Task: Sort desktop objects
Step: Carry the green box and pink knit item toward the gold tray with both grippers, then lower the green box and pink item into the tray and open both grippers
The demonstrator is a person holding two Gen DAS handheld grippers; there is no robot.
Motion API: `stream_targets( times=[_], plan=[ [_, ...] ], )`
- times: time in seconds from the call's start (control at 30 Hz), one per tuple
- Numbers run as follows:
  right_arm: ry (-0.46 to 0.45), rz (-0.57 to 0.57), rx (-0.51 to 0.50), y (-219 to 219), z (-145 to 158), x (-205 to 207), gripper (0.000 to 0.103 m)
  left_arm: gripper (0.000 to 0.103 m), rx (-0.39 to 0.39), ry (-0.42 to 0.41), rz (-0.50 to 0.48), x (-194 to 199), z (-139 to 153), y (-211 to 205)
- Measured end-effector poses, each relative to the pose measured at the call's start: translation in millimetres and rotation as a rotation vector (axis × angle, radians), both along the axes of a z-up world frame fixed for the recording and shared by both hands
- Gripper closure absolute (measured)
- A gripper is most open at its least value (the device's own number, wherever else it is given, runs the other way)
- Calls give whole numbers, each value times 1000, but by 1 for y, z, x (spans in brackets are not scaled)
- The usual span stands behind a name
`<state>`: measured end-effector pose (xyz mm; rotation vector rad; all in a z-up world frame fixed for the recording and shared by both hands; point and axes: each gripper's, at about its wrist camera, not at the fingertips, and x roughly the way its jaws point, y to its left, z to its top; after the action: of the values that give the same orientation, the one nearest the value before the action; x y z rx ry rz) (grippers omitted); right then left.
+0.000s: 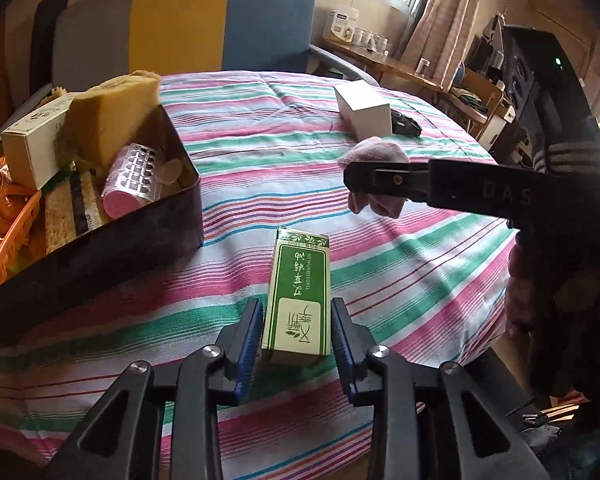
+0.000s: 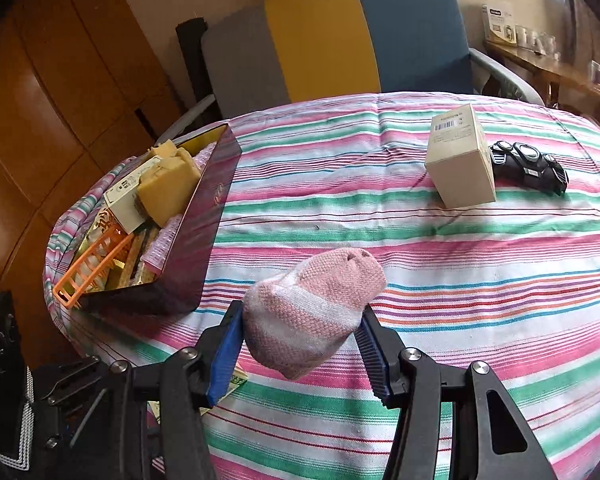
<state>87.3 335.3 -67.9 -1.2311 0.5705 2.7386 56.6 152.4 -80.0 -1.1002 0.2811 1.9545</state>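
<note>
A green carton (image 1: 298, 280) with white lettering sits between the blue pads of my left gripper (image 1: 298, 308), which is shut on its lower half just over the striped tablecloth (image 1: 260, 152). My right gripper (image 2: 301, 312) is shut on a pink and white knitted sock (image 2: 315, 308) and holds it clear of the cloth. In the left wrist view that gripper (image 1: 363, 178) reaches in from the right with the sock (image 1: 375, 152) bulging around its fingers. A dark open tin (image 2: 204, 240) stands at the table's left.
The tin (image 1: 100, 256) holds a yellow sponge (image 1: 112, 120), a white carton (image 1: 30, 148), a pink roller (image 1: 134, 180) and an orange rack (image 1: 8, 224). A white box (image 2: 459, 164) and a black gadget (image 2: 527, 168) lie at the far right. A chair (image 2: 339, 36) stands behind the table.
</note>
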Motion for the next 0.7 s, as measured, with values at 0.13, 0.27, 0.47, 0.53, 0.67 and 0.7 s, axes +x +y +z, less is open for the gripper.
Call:
stream_targets(
  times=[0.13, 0.27, 0.47, 0.53, 0.67, 0.7],
  plan=[
    [8, 24, 4, -6, 1, -2, 48, 70, 55, 4, 62, -8, 14, -18],
    [8, 62, 13, -18, 2, -5, 48, 70, 91, 3, 113, -17, 23, -32],
    [5, 119, 39, -39, 5, -10, 48, 70, 134, 16, 199, -26, 36, -59],
    [7, 136, 47, -45, 7, -11, 48, 70, 156, 35, 236, -32, 47, -71],
    [20, 175, 66, -58, 16, -19, 48, 70, 184, 87, 322, -50, 67, -96],
    [25, 187, 69, -63, 18, -22, 48, 70, 182, 103, 340, -56, 71, -101]
  ],
)
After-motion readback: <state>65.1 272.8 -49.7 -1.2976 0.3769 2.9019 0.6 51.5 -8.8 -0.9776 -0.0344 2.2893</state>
